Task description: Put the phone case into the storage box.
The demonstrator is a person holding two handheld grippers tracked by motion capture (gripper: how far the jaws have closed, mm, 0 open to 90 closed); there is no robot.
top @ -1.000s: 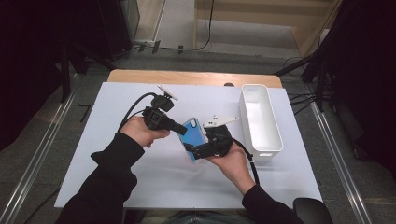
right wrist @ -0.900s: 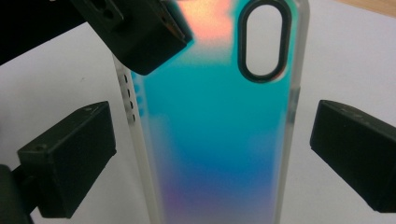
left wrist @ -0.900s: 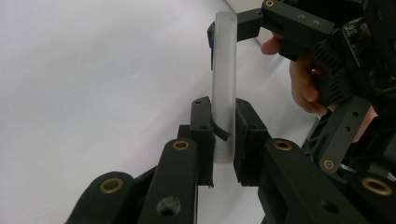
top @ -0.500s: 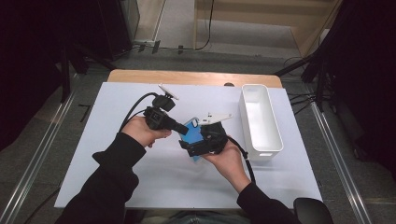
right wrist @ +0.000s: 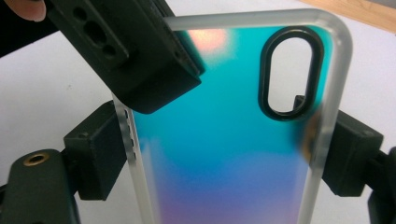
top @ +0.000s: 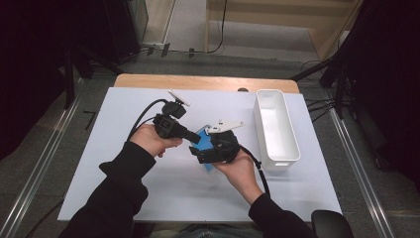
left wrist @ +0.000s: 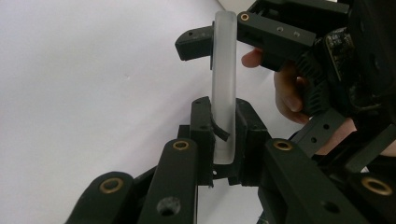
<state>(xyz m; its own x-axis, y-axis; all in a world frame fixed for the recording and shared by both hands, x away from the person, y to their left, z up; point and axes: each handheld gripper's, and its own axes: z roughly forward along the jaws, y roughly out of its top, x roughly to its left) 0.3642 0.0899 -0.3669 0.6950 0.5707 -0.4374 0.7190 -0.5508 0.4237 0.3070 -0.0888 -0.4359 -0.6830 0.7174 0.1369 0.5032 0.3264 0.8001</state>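
Clamping the thin edge of a phone case (left wrist: 224,93), the left gripper (left wrist: 223,140) is seen in its own view with both jaws pressed flat against the frosted rim, one on each side. In the high view this left gripper (top: 190,137) is held level above the middle of the white table (top: 99,168), pointing toward the right gripper (top: 210,153), and the blue case (top: 203,136) is carried between the two, clear of the table top.

In the right gripper view the phone case (right wrist: 224,154) is shown broadside: a teal-to-violet back with a clear frosted border and a black-ringed oval camera cut-out near its upper right corner. The right gripper (right wrist: 224,154) has its jaws set at the two long sides of the case, across its width. These jaws have just been closing, with the case between them; the pads are seen right at the rim on both sides, but whether they press on it cannot be told for certain. The left gripper's jaw is seen over the upper left corner of the case.

A white rectangular bin (top: 275,126) stands on the table to the right of the hands, apart from both grippers. A black cable is trailed from each gripper across the table.
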